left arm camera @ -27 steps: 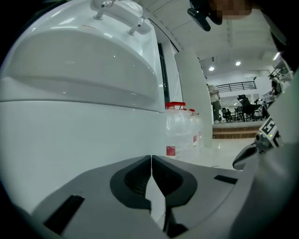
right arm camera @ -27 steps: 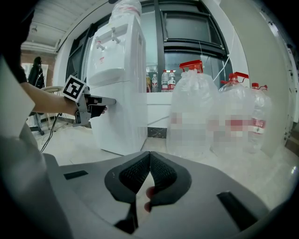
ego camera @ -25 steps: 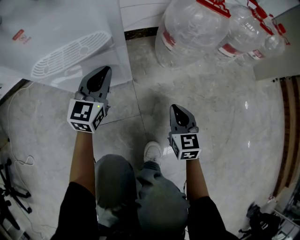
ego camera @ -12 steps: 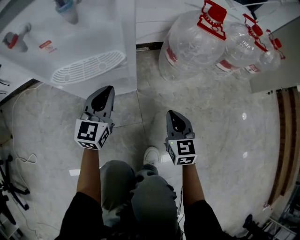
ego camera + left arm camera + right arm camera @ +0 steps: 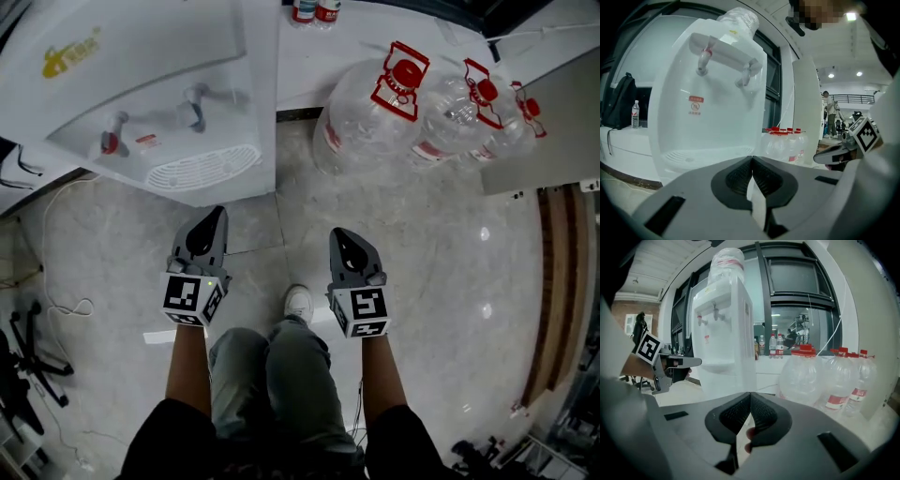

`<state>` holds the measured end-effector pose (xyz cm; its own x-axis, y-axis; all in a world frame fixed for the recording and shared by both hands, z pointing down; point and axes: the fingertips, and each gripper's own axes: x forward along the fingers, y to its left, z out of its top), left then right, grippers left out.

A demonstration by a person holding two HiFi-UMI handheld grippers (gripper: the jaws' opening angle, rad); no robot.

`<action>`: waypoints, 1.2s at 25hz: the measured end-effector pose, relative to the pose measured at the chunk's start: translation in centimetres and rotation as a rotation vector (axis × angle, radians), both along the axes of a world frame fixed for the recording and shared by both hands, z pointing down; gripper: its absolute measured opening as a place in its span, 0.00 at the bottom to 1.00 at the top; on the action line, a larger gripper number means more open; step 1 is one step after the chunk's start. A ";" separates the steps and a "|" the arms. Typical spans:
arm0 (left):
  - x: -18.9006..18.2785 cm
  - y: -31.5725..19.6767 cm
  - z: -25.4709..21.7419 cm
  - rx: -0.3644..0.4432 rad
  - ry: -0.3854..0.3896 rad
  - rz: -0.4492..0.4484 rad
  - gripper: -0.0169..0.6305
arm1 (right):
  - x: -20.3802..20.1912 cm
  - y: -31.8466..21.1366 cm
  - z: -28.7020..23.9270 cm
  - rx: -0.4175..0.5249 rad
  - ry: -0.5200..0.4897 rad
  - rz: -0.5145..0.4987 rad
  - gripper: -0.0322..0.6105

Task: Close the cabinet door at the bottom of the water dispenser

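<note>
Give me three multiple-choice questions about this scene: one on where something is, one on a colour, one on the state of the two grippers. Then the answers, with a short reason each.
1. In the head view, where do the floor jugs stand relative to the water dispenser?
A. on the person's right of it
B. on the person's left of it
C. inside its cabinet

2. The jug caps are:
A. blue
B. red
C. green

3. The left gripper and right gripper are:
A. both open
B. both shut and empty
C. each shut on a jug handle

Answers:
1 A: the head view shows the jugs grouped to the right of the dispenser.
2 B: every cap in sight is red.
3 B: each gripper view shows its jaws together with nothing between them.
</note>
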<state>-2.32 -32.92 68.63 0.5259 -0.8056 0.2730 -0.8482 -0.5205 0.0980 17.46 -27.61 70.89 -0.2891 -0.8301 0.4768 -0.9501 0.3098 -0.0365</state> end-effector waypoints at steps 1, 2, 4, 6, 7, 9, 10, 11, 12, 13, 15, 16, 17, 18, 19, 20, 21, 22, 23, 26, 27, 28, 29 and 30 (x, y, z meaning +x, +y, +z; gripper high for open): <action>-0.4 0.4 -1.4 -0.007 0.006 -0.013 0.05 | -0.2 0.0 -1.5 -0.001 -0.001 -0.004 0.07; -0.7 0.8 -3.0 -0.012 0.011 -0.025 0.05 | -0.4 0.0 -3.1 -0.002 -0.005 -0.005 0.07; -1.5 1.6 -6.1 -0.020 0.014 -0.042 0.05 | -0.9 0.1 -6.3 -0.004 -0.031 0.005 0.07; -2.1 2.4 -9.1 -0.028 0.012 -0.048 0.05 | -1.2 0.3 -9.7 -0.004 -0.047 0.018 0.07; -2.4 2.7 -10.6 -0.031 0.009 -0.050 0.05 | -1.4 0.4 -11.4 0.000 -0.041 0.020 0.07; -3.1 3.4 -13.8 -0.034 0.005 -0.058 0.05 | -1.8 0.6 -14.7 0.009 -0.027 0.015 0.07; -3.5 3.7 -15.5 -0.034 0.004 -0.063 0.05 | -2.1 0.7 -16.5 0.014 -0.027 0.014 0.07; -3.9 4.0 -17.1 -0.033 0.005 -0.068 0.05 | -2.3 0.8 -18.2 0.017 -0.029 0.013 0.07; -4.3 4.4 -18.8 -0.032 0.009 -0.075 0.05 | -2.6 0.9 -20.0 0.021 -0.028 0.011 0.07; -4.8 4.7 -20.4 -0.031 0.014 -0.083 0.05 | -2.9 1.0 -21.8 0.025 -0.024 0.007 0.07; -5.7 5.5 -23.8 -0.030 0.019 -0.101 0.05 | -3.8 1.5 -25.4 0.035 -0.011 -0.003 0.07; -6.2 6.0 -25.5 -0.029 0.020 -0.110 0.05 | -4.2 1.9 -27.1 0.040 -0.006 -0.009 0.07; -6.6 6.5 -27.2 -0.027 0.022 -0.118 0.05 | -4.7 2.3 -28.8 0.044 -0.001 -0.014 0.07; -7.0 7.0 -29.0 -0.023 0.026 -0.123 0.05 | -5.1 2.7 -30.5 0.050 0.005 -0.018 0.07; -7.4 7.5 -30.6 -0.018 0.029 -0.127 0.05 | -5.5 3.1 -32.1 0.055 0.012 -0.021 0.07; -7.8 8.0 -32.2 -0.011 0.031 -0.130 0.05 | -6.0 3.6 -33.5 0.058 0.018 -0.024 0.07; -8.3 8.4 -33.6 -0.004 0.031 -0.132 0.05 | -6.4 4.1 -34.8 0.058 0.023 -0.028 0.07; -8.8 8.8 -34.9 0.002 0.032 -0.137 0.05 | -6.9 4.8 -35.8 0.052 0.025 -0.032 0.07; -9.5 9.1 -36.2 0.007 0.036 -0.144 0.05 | -7.3 5.5 -36.8 0.045 0.024 -0.035 0.07; -11.9 10.4 -39.4 0.009 0.063 -0.178 0.05 | -8.5 7.2 -40.4 0.061 0.001 -0.018 0.07; -12.7 10.9 -40.5 0.010 0.066 -0.186 0.05 | -8.6 7.7 -41.6 0.070 -0.009 -0.004 0.07; -13.3 11.4 -41.5 0.015 0.064 -0.190 0.05 | -8.7 8.0 -42.8 0.083 -0.019 0.012 0.07; -13.9 11.8 -42.5 0.021 0.059 -0.192 0.05 | -8.7 8.2 -44.0 0.096 -0.025 0.028 0.07; -14.4 12.3 -43.4 0.028 0.054 -0.192 0.05 | -8.7 8.5 -45.1 0.107 -0.026 0.039 0.07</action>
<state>-16.73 -20.63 25.21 0.3746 -0.8994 0.2251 -0.9263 -0.3524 0.1335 8.76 -19.14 25.80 -0.2663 -0.8869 0.3776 -0.9607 0.2759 -0.0295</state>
